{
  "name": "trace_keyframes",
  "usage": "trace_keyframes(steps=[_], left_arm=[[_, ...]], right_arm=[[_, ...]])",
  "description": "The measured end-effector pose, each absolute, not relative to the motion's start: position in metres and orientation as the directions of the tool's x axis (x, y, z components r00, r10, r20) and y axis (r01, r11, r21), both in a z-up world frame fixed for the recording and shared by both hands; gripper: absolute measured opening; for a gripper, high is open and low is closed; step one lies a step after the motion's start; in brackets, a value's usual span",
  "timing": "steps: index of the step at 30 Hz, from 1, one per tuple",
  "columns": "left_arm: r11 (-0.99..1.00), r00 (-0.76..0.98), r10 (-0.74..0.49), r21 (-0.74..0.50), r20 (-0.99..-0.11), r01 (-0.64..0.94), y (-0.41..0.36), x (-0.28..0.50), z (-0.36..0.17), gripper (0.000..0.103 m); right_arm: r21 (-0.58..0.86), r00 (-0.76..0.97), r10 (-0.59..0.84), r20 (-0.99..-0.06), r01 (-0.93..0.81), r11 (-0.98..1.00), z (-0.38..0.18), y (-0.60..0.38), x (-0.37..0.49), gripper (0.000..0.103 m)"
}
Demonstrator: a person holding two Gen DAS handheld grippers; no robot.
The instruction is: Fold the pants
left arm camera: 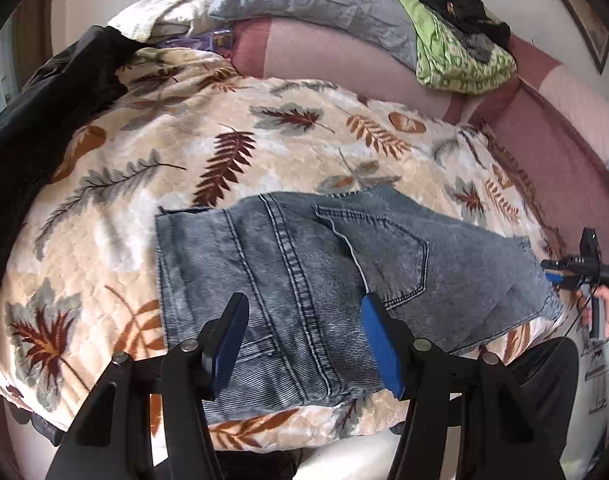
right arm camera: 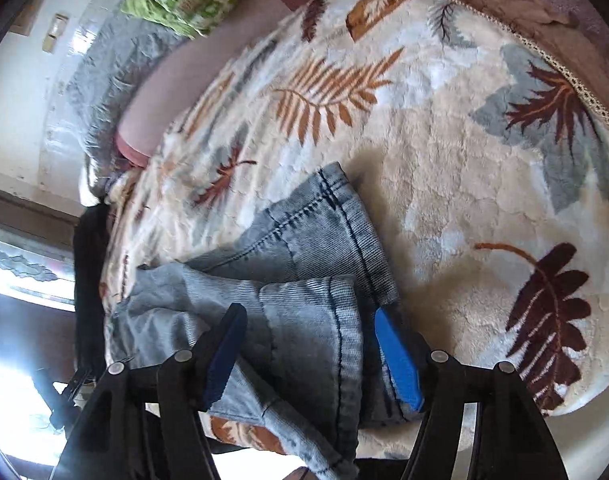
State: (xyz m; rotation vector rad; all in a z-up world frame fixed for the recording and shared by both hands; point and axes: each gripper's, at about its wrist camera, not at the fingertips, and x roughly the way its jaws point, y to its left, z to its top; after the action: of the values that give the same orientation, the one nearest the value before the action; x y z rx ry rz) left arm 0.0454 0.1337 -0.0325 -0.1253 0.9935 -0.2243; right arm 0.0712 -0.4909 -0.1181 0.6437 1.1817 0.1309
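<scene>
Folded jeans [left arm camera: 304, 280] were laid on a leaf-patterned blanket [left arm camera: 184, 152]; both the left gripper [left arm camera: 304, 320] and the right gripper [right arm camera: 310, 332] were held released above them.

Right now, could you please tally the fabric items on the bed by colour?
Blue-grey denim: 1, the jeans
Leaf-print cream: 1, the blanket
Grey: 1, the pillow
Green patterned: 1, the cloth
Black: 2, the jacket and the garment
Total: 6

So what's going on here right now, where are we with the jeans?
A person is folding blue jeans on a leaf-print blanket, a handheld gripper in each hand. The jeans lie folded over, back pocket up. The left gripper hovers open over the near edge, gripping nothing. The right gripper is open around the hem end, not closed on it.
</scene>
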Motion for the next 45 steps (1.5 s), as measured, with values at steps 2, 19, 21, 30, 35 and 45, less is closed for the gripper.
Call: trace_keyframes(steps=[2, 19, 21, 30, 35, 45], left_arm=[[0.976, 0.465, -0.218, -0.187, -0.858, 0.112, 0.126, 0.052, -0.06, 0.059], [0.977, 0.447, -0.199, -0.142, -0.872, 0.157, 0.128, 0.048, -0.085, 0.06], [0.977, 0.448, -0.202, -0.148, -0.871, 0.154, 0.128, 0.048, -0.085, 0.06], [0.925, 0.57, -0.257, -0.37, -0.78, -0.09, 0.18, 0.016, -0.053, 0.06], [0.773, 0.573, -0.353, -0.576, -0.739, -0.267, 0.23, -0.007, -0.066, 0.06], [0.647, 0.536, -0.41, -0.649, -0.738, -0.399, 0.206, -0.016, -0.093, 0.047]], right_arm=[[0.429, 0.36, 0.342, -0.868, 0.199, 0.881, -0.116, -0.479, 0.076, 0.016], [0.176, 0.577, -0.018, -0.817, 0.277, 0.945, -0.065, -0.474, 0.053, 0.054], [0.277, 0.623, 0.077, -0.778, 0.229, 0.933, -0.041, -0.461, 0.025, 0.063], [0.643, 0.515, 0.521, -0.68, 0.079, 0.761, -0.082, -0.351, -0.01, 0.075], [0.677, 0.478, 0.563, -0.674, 0.094, 0.73, -0.104, -0.331, -0.003, 0.075], [0.686, 0.499, 0.56, -0.661, 0.099, 0.721, -0.105, -0.342, -0.007, 0.075]])
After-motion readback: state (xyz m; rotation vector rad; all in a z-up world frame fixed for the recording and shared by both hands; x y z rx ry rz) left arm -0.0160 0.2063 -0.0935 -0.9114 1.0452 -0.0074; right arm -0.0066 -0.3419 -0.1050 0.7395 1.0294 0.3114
